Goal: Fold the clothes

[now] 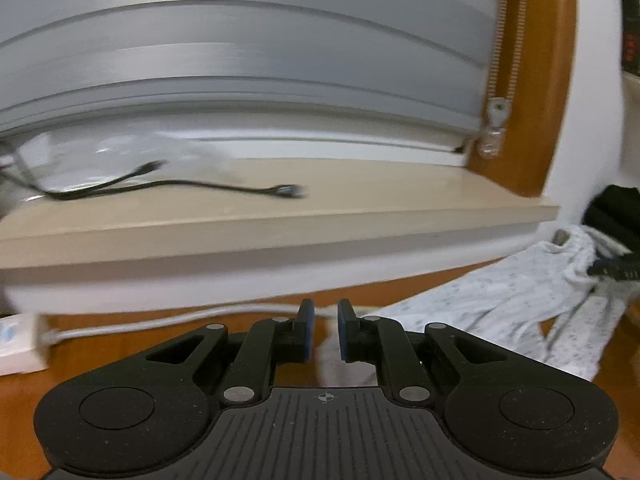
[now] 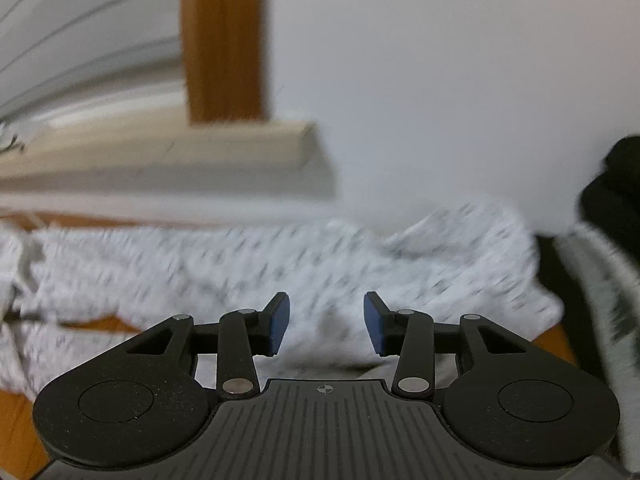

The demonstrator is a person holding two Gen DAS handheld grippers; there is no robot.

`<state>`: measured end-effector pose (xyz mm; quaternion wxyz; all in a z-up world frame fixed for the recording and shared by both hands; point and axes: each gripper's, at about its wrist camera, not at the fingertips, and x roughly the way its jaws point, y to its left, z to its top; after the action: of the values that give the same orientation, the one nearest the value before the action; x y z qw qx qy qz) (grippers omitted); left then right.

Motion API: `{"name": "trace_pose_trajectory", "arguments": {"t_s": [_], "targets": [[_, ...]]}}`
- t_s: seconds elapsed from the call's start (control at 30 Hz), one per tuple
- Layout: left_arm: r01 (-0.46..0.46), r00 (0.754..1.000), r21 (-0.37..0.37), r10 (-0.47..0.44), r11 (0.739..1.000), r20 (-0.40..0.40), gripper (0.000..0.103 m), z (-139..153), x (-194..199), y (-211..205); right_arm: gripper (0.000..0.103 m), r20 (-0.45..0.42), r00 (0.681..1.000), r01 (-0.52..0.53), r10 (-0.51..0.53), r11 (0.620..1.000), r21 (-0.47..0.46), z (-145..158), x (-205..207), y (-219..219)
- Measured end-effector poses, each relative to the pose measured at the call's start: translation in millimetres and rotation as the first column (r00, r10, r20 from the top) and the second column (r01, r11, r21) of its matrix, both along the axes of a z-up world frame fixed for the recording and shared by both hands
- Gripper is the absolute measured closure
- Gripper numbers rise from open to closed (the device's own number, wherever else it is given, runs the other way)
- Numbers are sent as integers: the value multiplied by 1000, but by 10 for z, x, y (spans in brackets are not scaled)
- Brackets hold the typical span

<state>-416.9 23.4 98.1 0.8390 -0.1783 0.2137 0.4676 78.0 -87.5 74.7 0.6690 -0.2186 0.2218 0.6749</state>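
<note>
- Two grippers in view, one per wrist camera; both frames smeared by motion blur.
- Far left, left wrist view: white power strip point(image 1: 18, 342) on the wooden floor point(image 1: 120, 344), its pale cord point(image 1: 160, 322) running right along the base of the wall.
- Above it, a beige sill point(image 1: 280, 216) carrying a black cable point(image 1: 168, 186) with loose plug ends; grey slatted blind point(image 1: 240, 60) behind.
- Centre: left gripper point(image 1: 326, 330), blue-padded fingers drawn close with only a narrow slot between. A strip of white cloth shows in that slot, but whether the pads actually pinch it I cannot tell.
- Right of the blind: a beaded chain point(image 1: 506, 40) hanging against an orange-brown window frame point(image 1: 548, 80).
- Lower right: white speckled garment point(image 1: 500, 300) spread rumpled on the floor, reaching from beside the left gripper towards a dark object point(image 1: 612, 208) at the frame edge.
- Right wrist view, left side: same sill point(image 2: 160, 160) and brown frame point(image 2: 224, 40), plain white wall point(image 2: 440, 80) further right.
- Centre: right gripper point(image 2: 326, 326), fingers spread wide apart, nothing between the pads; it sits just above the garment point(image 2: 240, 264), which fills the width of the view beneath it.
- Far right: black shape point(image 2: 616, 184), too blurred to identify.
</note>
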Motion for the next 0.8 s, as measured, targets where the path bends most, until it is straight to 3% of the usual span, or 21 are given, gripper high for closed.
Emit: {"name": "trace_pose_trajectory", "arguments": {"t_s": [0.13,0.2,0.43,0.67,0.8], "targets": [[-89,996,-14,88,996,-23,88,8,-363,-57,58,-14,998,-62,62,997,-41,-185,-66,8],[-136,990,-18,135,991,-34,65,-2,-535,-110,56,-15,997,-77,77,996,-46,-237,-66,-12],[-280,960,-74,276,957,-51,63,-185,-1055,-143,55,-25,995,-92,92,996,-9,-296,-38,-115],[-196,980,-179,199,964,-1,61,-370,-1112,125,50,-21,996,-83,83,997,1,-310,-34,-133],[-148,989,-199,142,969,-42,61,-446,-991,195,46,-20,997,-72,72,997,-2,-316,-24,-130]]}}
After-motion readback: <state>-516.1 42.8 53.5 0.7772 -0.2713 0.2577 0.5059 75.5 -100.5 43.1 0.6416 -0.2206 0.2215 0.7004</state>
